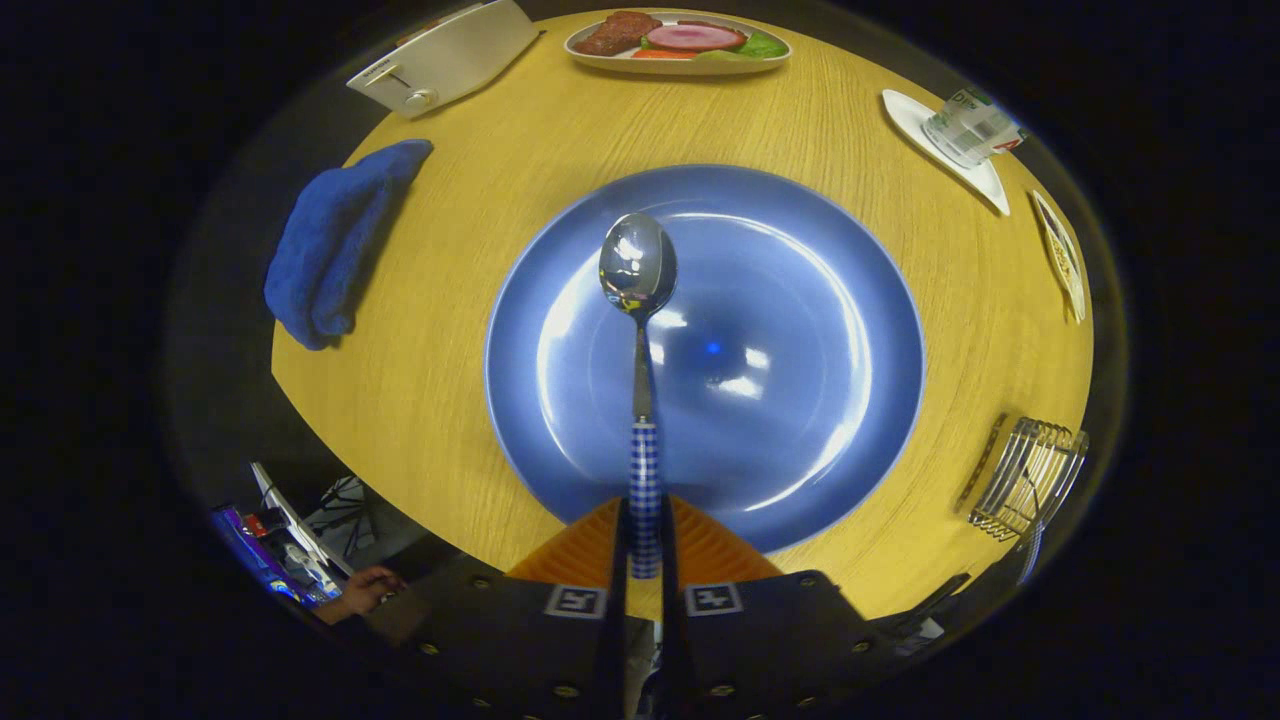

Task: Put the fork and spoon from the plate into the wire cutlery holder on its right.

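Jaws: closed on the checked handle of the spoon (638, 268); both fingers press on it from the two sides, and the gripper (644, 545) holds it straight ahead.
Spoon: the bowl of the spoon is over the middle of the blue plate (820, 300), pointing away from the fingers. Whether the bowl touches the plate or is lifted over it, I cannot tell. The near end of the handle is hidden between the fingers.
Blue plate: large and round, just ahead of the fingers, on the round wooden table (480, 180). Its glossy surface has bright reflections. The near rim is covered by the fingers.
Wire cutlery holder: the wire cutlery holder (1030, 478) stands on the table to the right of the plate, near the table edge. A thin handle with a bluish end seems to come out of it at the low side, but it is too small and distorted to tell which utensil this is.
Blue cloth: a folded blue towel (335, 240) lies left of the plate, hanging partly over the table edge.
Far side: a white toaster (445, 55), cut off at the top, and an oval dish with food (678, 42).
Right side: a small white dish with a tilted plastic bottle (968, 125) on it, and beyond it one more small dish (1062, 255), seen edge-on, content unclear.
Person: a hand (365, 590) shows below the table at the left, beside some blurred equipment.
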Demonstrator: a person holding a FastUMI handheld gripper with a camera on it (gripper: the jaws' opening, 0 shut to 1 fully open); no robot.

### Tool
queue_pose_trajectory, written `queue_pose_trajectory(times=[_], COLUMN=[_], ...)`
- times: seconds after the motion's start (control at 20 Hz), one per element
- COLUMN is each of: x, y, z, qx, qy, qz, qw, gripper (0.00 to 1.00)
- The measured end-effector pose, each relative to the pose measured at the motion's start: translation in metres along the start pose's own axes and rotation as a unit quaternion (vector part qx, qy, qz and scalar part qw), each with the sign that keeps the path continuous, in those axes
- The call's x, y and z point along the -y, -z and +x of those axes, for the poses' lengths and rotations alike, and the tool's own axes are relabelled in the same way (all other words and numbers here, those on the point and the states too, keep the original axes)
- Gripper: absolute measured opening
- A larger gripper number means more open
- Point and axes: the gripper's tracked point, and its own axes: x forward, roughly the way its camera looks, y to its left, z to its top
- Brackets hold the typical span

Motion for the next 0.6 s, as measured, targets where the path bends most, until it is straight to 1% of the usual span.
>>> queue_pose_trajectory(times=[0.1, 0.15, 0.2, 0.3, 0.45, 0.6], x=[0.001, 0.004, 0.008, 0.011, 0.026, 0.036], y=[-0.001, -0.002, 0.002, 0.004, 0.017, 0.026], z=[0.001, 0.003, -0.001, -0.003, -0.019, -0.033], qx=[-0.001, 0.005, -0.006, -0.014, -0.038, -0.054], qy=[0.0, 0.006, 0.016, 0.014, 0.045, 0.053], qz=[-0.002, -0.009, -0.022, -0.041, -0.091, -0.107], qw=[1.0, 1.0, 1.0, 0.999, 0.994, 0.991], gripper=[0.13, 0.08, 0.03, 0.03, 0.03, 0.03])
